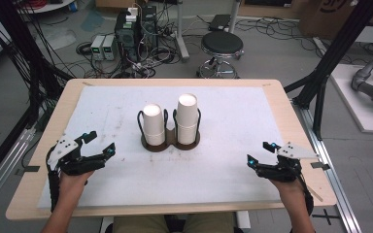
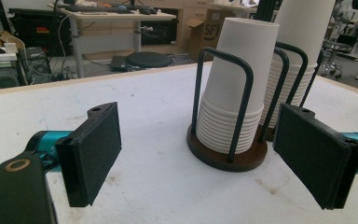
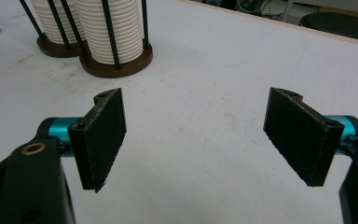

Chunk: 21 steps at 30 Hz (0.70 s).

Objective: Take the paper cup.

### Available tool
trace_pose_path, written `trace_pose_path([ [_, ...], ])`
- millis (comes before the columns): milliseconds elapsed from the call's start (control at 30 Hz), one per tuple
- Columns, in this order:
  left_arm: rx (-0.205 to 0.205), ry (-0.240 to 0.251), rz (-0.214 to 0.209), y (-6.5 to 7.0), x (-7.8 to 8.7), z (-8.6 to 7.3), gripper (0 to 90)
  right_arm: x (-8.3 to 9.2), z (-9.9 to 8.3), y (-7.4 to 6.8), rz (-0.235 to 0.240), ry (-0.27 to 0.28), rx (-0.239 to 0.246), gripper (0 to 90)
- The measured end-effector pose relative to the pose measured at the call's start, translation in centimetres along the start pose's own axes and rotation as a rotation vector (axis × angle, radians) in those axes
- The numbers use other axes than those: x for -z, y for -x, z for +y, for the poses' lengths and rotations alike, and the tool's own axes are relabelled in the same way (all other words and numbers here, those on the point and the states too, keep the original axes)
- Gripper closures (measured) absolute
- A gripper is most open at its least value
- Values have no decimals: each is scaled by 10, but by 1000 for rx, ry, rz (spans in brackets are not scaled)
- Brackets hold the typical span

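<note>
Two stacks of white paper cups (image 1: 170, 124) are kept in a dark double cup holder (image 1: 171, 141) at the middle of the white-covered worktop (image 1: 223, 160). The left gripper (image 1: 99, 144) and the right gripper (image 1: 260, 153) are held low at either side, well apart from the holder, each with its fingers spread wide and nothing between them. In the left gripper view the nearer stack (image 2: 235, 93) is seen ahead between the fingers (image 2: 93, 149), seemingly the shorter one.

I work in what looks like a robotics lab. Beyond my table (image 1: 281, 104), at twelve o'clock, computer towers (image 1: 136, 26) sit on a grey floor amid tangled cables (image 1: 102, 65), beside a black stool (image 1: 222, 46). Cardboard boxes (image 1: 328, 17) stand at one o'clock; black framing (image 1: 337, 46) rises at two.
</note>
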<state>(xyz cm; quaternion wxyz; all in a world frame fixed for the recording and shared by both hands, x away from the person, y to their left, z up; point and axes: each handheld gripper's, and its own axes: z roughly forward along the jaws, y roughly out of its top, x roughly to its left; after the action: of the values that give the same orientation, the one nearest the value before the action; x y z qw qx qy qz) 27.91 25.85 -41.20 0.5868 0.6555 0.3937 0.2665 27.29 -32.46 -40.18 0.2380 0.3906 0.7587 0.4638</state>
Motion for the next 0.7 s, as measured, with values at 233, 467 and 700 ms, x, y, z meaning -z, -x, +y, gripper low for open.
trace_pose_path([
  [233, 5, -1, -27, 4, -5, 4, 156, -1, 2, 0, 6, 8, -5, 217],
  [467, 3, 7, -83, 12, -11, 17, 156, -1, 0, -1, 15, 1, -11, 217],
  [700, 22, 15, -183, 22, -33, 48, 178, 1, 6, 0, 10, 23, -28, 218],
])
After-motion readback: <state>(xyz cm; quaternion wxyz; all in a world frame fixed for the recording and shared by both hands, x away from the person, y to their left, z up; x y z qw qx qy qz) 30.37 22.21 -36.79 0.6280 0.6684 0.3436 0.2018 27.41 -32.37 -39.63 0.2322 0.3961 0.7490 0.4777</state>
